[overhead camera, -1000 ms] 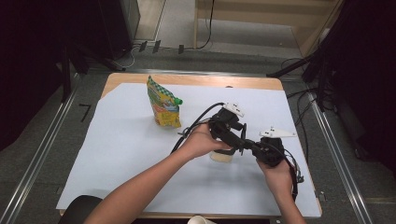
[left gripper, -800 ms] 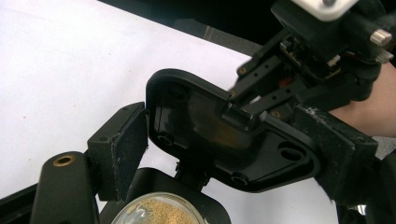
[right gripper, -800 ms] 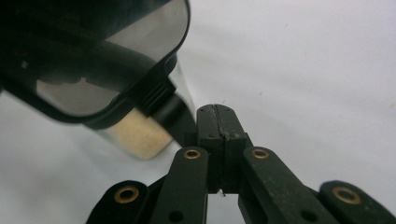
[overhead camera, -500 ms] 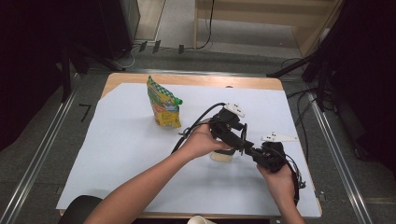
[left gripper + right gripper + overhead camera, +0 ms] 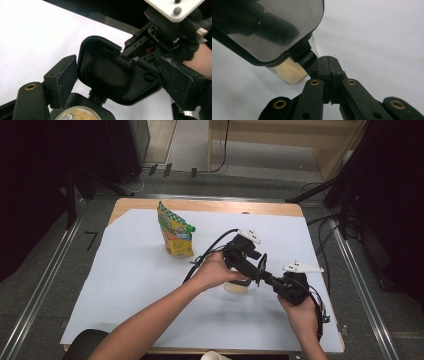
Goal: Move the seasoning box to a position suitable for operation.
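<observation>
Nearest me, my right claw point(image 5: 272, 281) is pinched fully closed by the jar's point(image 5: 236, 287) flipped-up black lid point(image 5: 112, 75), my left claw point(image 5: 245, 265) gapes wide around that lid, mid-counter point(image 5: 125, 285) toward its right edge.

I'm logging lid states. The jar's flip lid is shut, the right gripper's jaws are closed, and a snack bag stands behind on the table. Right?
Not quite: the flip lid stands open over the jar, as the left gripper view shows. The right gripper is closed, and the snack bag stands behind.
</observation>
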`<state>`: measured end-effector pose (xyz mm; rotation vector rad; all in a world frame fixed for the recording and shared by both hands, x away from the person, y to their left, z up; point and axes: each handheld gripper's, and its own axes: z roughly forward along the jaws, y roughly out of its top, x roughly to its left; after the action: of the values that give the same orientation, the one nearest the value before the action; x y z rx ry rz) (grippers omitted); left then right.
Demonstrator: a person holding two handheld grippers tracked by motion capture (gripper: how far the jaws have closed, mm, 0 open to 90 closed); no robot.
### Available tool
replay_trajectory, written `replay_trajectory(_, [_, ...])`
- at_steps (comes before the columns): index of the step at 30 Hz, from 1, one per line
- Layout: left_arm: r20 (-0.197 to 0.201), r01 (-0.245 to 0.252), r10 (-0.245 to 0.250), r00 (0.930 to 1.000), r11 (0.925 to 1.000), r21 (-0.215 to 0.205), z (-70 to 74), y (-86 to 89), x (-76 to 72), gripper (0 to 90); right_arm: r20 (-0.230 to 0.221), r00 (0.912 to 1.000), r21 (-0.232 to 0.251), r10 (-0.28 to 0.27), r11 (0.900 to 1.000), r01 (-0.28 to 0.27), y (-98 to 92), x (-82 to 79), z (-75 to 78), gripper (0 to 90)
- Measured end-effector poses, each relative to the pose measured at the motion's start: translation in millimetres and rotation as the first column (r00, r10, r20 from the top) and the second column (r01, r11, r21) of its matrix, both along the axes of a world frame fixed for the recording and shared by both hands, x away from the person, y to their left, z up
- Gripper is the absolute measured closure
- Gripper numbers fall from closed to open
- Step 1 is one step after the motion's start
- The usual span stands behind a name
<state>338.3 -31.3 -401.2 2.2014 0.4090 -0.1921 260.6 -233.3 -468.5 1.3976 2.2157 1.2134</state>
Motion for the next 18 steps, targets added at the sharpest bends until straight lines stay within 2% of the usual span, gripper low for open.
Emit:
replay_trajectory(3, [0.011, 0.006, -0.006, 0.9999, 0.9998, 0.019, 4.3, 8.9, -2.8, 17.7, 0.008, 1.0000, -0.002, -0.003, 1.000, 0.003, -2.7, -6.4, 3.7, 90.0])
replay_trajectory(10, [0.010, -0.008, 0.008, 0.9999, 0.9999, 0.010, 8.6, 32.1, -2.5, 20.2, 0.014, 0.9995, -0.007, 0.029, 1.000, -0.029, 2.3, -24.8, 8.0, 90.0])
replay_trajectory(12, [-0.002, -0.012, 0.012, 0.9999, 0.9999, 0.010, 7.3, 43.4, -2.1, 25.1, 0.012, 0.9984, -0.005, 0.054, 0.999, -0.054, 9.2, -33.0, 10.6, 90.0])
replay_trajectory(15, [0.004, -0.008, 0.008, 1.0000, 0.9999, 0.011, 6.0, 51.7, -2.8, 28.5, 0.016, 0.9969, -0.008, 0.077, 0.997, -0.076, 14.5, -38.6, 11.7, 90.0])
replay_trajectory(16, [0.005, -0.009, 0.009, 0.9999, 1.0000, 0.001, 4.9, 60.4, -3.4, 31.3, 0.016, 0.9946, -0.013, 0.102, 0.995, -0.102, 20.5, -43.9, 12.5, 90.0])
replay_trajectory(17, [0.005, -0.009, 0.009, 0.9999, 1.0000, 0.001, 4.9, 60.4, -3.4, 33.3, 0.016, 0.9946, -0.013, 0.102, 0.995, -0.102, 20.5, -43.9, 12.5, 90.0])
replay_trajectory(18, [0.012, 0.000, 0.001, 0.9999, 0.9999, -0.015, 4.2, 69.9, -4.2, 36.8, 0.016, 0.9909, -0.007, 0.134, 0.991, -0.134, 27.4, -47.7, 12.4, 88.4])
